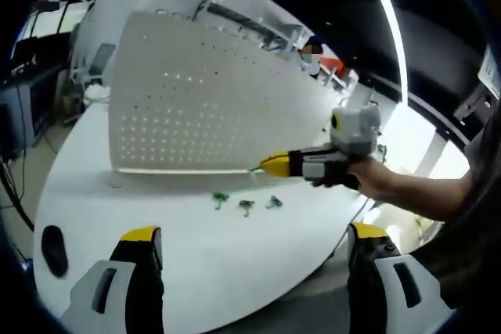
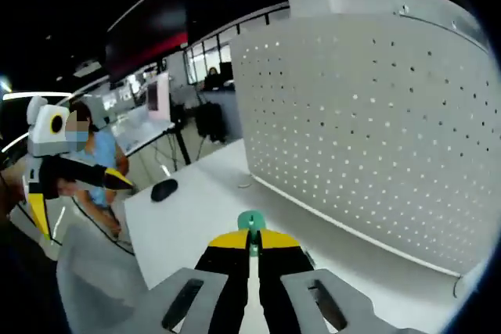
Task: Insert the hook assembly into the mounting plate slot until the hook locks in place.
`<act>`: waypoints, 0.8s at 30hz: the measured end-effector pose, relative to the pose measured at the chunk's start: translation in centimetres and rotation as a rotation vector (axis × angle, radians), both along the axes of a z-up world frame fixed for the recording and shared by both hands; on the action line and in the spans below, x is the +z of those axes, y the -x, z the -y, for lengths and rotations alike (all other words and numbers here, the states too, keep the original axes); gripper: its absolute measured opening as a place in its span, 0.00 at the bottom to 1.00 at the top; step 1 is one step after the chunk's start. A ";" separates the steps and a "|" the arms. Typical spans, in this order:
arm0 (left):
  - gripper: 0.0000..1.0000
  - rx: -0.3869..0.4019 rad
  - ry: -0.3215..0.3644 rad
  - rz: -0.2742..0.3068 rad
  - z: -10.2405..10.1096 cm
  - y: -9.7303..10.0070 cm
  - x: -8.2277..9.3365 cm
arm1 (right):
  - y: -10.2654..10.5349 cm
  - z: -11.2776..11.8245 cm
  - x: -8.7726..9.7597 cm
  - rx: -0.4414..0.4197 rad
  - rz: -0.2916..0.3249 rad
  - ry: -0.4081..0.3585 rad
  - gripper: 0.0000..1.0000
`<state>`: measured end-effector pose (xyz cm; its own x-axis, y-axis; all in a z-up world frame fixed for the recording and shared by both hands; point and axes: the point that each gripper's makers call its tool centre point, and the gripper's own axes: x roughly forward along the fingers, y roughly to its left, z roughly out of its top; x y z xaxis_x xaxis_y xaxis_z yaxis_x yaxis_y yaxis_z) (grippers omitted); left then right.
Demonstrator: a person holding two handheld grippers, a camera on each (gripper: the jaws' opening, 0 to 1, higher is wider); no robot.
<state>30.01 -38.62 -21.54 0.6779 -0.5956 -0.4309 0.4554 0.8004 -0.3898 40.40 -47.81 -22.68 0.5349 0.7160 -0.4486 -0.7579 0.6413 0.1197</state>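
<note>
Your right gripper [image 2: 250,249] has its jaws pinched together on a green hook [image 2: 250,222], held up facing the white pegboard [image 2: 376,115] that stands across the tabletop [image 1: 235,248], ready for insertion. Three more hooks [image 1: 245,204] lie near the board's foot. Your left gripper [image 1: 254,244] hangs wide apart, holding nothing.

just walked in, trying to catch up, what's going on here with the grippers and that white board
A person holds a gripper in each hand at a white table. The right gripper is shut on a small green hook and is pointed toward the standing pegboard, not yet touching it. The left gripper is open and holds nothing. Three more green hooks lie on the table in front of the pegboard, and a dark mouse sits near the table's edge.
</note>
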 end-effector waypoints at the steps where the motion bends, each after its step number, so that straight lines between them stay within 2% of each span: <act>1: 1.00 -0.002 0.001 0.000 0.1 0.0 0.1 | 0.3 0.0 0.3 -0.001 0.002 -0.005 0.01; 12: 0.96 0.008 0.050 0.006 0.9 -1.2 0.6 | 3.5 -0.4 5.2 -0.017 0.056 -0.113 0.01; 18: 0.93 0.021 0.087 0.011 1.4 -1.8 1.2 | 4.9 -0.8 6.6 -0.028 0.045 -0.182 0.01; 24: 0.90 0.006 0.082 0.014 2.2 -2.1 1.3 | 6.2 -1.3 7.1 -0.030 0.037 -0.219 0.01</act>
